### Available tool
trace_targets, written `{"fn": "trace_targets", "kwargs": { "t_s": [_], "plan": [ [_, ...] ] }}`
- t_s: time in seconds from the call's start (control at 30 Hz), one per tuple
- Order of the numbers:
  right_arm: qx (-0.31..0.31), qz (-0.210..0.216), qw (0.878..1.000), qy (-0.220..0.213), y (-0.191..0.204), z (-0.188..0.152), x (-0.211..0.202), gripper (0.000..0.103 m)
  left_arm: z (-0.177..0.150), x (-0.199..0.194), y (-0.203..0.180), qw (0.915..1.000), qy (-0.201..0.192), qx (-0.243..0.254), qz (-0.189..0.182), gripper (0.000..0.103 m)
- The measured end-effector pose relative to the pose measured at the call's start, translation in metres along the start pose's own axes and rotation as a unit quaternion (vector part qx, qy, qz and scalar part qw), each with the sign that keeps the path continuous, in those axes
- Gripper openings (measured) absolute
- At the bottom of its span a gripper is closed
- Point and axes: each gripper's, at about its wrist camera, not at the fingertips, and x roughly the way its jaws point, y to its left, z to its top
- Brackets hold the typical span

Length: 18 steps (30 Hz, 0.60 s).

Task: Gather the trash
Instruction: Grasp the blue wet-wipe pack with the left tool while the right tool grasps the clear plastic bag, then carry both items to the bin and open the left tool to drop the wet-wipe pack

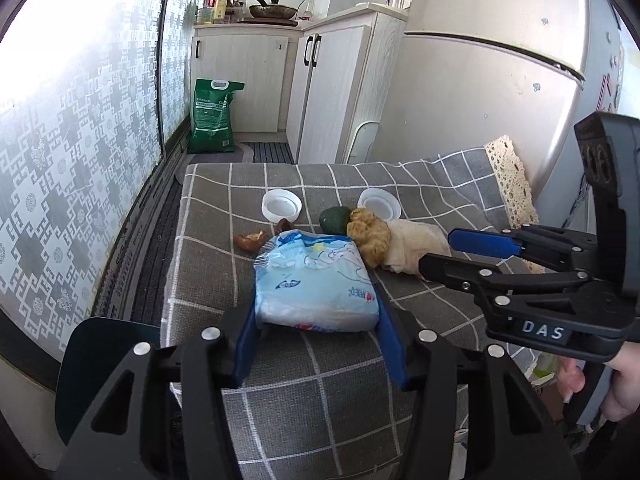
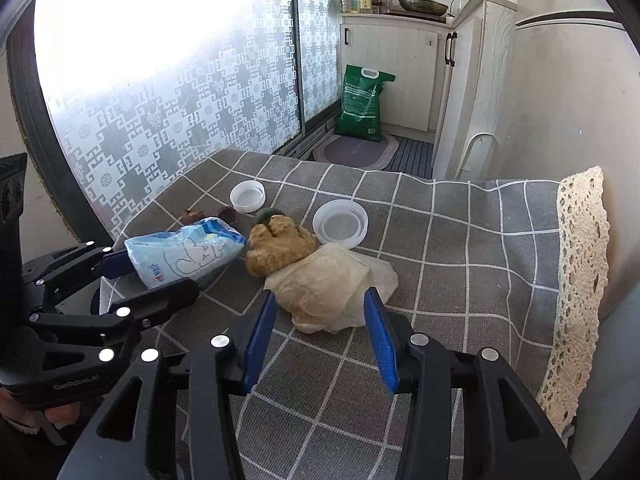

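Observation:
A light blue tissue pack point(image 1: 316, 280) lies on the grey checked tablecloth point(image 1: 320, 400), and my left gripper point(image 1: 316, 316) is shut on its near end, a blue pad pressing each side. In the right wrist view the same pack point(image 2: 184, 252) sits in the left gripper point(image 2: 160, 270). My right gripper point(image 2: 321, 295) is open, its fingertips flanking the near edge of a crumpled beige paper point(image 2: 332, 280). From the left wrist view, that right gripper point(image 1: 438, 251) reaches in from the right to the paper point(image 1: 416, 242).
A knobbly brown lump point(image 2: 280, 248) and a dark green item point(image 2: 268, 215) lie behind the paper. Two white lids point(image 2: 248, 196) point(image 2: 340, 224) and brown peel scraps point(image 1: 252, 240) are farther back. A lace-edged cloth border point(image 2: 580, 260) hangs right. A green sack point(image 2: 362, 104) stands by cabinets.

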Motion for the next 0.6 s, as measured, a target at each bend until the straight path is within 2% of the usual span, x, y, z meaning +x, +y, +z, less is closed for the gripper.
{"fn": "trace_targets", "kwargs": {
  "t_s": [0.1, 0.2, 0.27, 0.37, 0.6],
  "plan": [
    [0.003, -0.008, 1.0, 0.006, 0.001, 0.002, 0.007, 0.046, 0.0, -0.009, 0.004, 0.9995, -0.011, -0.007, -0.031, 0.054],
    [0.007, -0.007, 1.0, 0.016, 0.0, 0.002, 0.013, 0.046, 0.0, -0.017, 0.006, 0.999, -0.023, -0.002, -0.039, 0.054],
    [0.004, -0.008, 1.0, 0.021, 0.003, 0.003, 0.016, 0.039, 0.0, -0.021, 0.009, 0.9986, -0.027, -0.004, -0.044, 0.054],
    [-0.008, -0.016, 1.0, 0.024, 0.011, 0.004, 0.016, 0.022, 0.001, -0.027, 0.015, 0.9981, -0.036, -0.004, -0.049, 0.054],
    [-0.008, -0.056, 0.998, 0.008, 0.008, 0.01, -0.009, 0.018, 0.002, -0.047, 0.033, 0.9976, -0.06, 0.004, -0.035, 0.054]
  ]
}}
